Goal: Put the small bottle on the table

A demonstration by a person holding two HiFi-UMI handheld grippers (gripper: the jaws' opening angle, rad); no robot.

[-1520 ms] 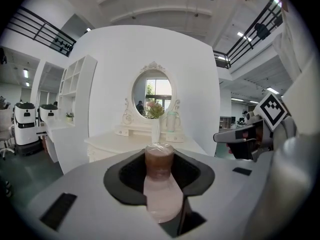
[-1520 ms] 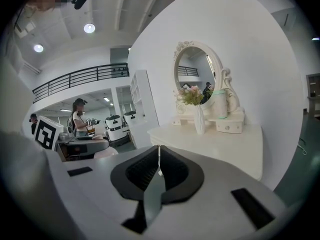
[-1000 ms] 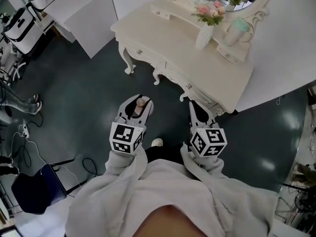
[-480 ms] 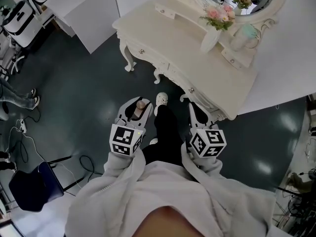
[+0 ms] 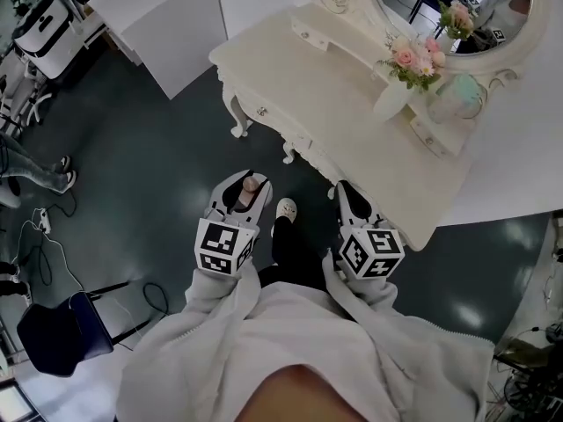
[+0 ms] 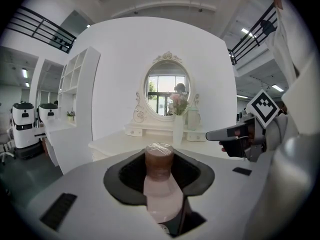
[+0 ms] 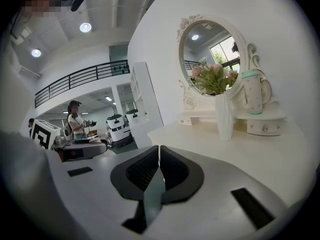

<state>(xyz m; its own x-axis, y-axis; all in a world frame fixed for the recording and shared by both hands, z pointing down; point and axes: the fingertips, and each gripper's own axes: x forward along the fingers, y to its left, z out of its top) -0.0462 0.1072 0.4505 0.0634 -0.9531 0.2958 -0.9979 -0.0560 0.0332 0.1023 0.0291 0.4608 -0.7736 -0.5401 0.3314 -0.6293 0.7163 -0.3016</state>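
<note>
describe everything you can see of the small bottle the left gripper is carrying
The small bottle has a pale pink, smooth body narrowing to a brown cap with a shiny crinkled top. It stands upright, clamped by the dark pads of the left gripper; its base is hidden below the jaws. It hangs over the dark floor, short of the cream dressing table, touching nothing else.

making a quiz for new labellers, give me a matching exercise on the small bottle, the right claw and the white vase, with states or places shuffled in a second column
Column one:
1 small bottle
2 right claw
3 white vase

Column two:
a shut, nothing in it
b clamped in the left claw
c on the dressing table, holding pink flowers

Pairs: 1-b, 2-a, 3-c
</note>
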